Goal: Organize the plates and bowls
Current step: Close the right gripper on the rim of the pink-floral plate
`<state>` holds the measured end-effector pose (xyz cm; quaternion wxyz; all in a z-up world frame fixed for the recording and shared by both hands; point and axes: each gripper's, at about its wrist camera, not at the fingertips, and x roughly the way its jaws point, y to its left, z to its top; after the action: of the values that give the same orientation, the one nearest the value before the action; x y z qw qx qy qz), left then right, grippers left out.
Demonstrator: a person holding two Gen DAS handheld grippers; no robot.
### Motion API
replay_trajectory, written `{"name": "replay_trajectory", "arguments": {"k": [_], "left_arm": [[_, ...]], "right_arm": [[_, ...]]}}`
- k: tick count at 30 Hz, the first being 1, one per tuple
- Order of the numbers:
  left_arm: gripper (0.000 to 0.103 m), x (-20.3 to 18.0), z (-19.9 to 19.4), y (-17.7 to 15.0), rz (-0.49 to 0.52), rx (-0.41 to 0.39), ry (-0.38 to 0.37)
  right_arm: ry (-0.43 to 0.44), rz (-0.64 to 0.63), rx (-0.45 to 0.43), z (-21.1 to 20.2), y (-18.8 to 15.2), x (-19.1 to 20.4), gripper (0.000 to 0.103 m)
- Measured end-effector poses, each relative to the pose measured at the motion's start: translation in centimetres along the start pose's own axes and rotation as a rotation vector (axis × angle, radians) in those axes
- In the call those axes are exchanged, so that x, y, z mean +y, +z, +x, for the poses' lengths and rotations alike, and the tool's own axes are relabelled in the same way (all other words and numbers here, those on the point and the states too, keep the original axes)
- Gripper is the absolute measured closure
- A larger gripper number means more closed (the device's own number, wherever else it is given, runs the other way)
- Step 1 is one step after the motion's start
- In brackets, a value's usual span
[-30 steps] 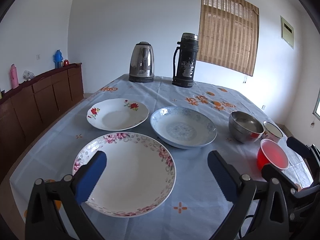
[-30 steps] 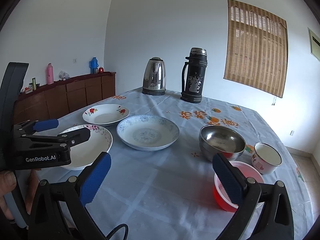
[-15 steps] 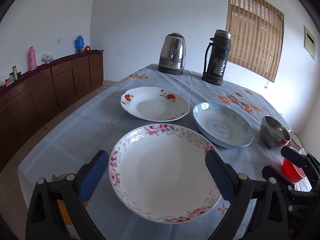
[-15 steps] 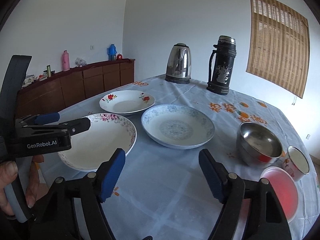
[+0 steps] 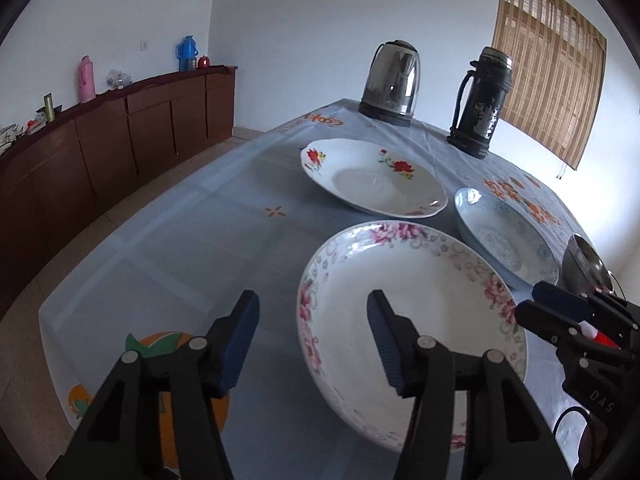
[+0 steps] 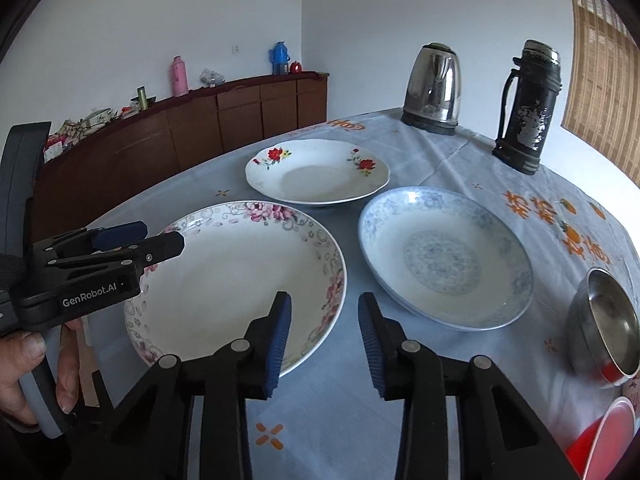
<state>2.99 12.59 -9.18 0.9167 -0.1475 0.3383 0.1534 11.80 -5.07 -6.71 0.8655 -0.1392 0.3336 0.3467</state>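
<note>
- Fingers of the left gripper (image 5: 312,334) have just been closing and straddle the near-left rim of the pink-flowered plate (image 5: 404,304); contact is unclear.
- The right gripper (image 6: 323,334) has also been narrowing (nothing between its pads), just beside that plate's right edge.
- The red bowl (image 6: 600,436) is cut off at the frame corner.

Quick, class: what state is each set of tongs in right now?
Left tongs: open, just been closing, holding nothing.
Right tongs: open, just been closing, holding nothing.
</note>
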Motion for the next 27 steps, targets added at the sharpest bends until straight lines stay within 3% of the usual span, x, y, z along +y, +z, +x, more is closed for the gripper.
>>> {"name": "replay_trajectory", "arguments": {"k": [9, 10, 14, 19, 20, 27], "left_arm": [[0.062, 0.6, 1.5, -0.1, -0.02, 0.036, 0.0], [0.067, 0.7, 1.6, -0.2, -0.022, 0.038, -0.001], [0.076, 0.7, 2.0, -0.2, -0.023, 0.05, -0.013], [0.087, 0.2, 2.1, -0.1, -0.011, 0.054, -0.03], [0.089, 0.1, 2.1, -0.1, -0.009, 0.055, -0.033], [0.089, -0.5, 2.3, 0.1, 0.009, 0.048, 0.002]], "right_arm": [[0.043, -0.028, 0.108, 2.9, 1.0, -1.4, 0.076], [0.044, -0.032, 0.114, 3.2, 1.1, -1.5, 0.081], [0.066, -0.056, 0.136, 3.6, 1.3, -1.3, 0.082], [0.075, -0.074, 0.146, 4.4, 1.7, -1.6, 0.082], [0.081, -0.077, 0.142, 4.5, 1.8, -1.6, 0.086], [0.125, -0.052, 0.09, 4.5, 1.2, -2.1, 0.087]]}}
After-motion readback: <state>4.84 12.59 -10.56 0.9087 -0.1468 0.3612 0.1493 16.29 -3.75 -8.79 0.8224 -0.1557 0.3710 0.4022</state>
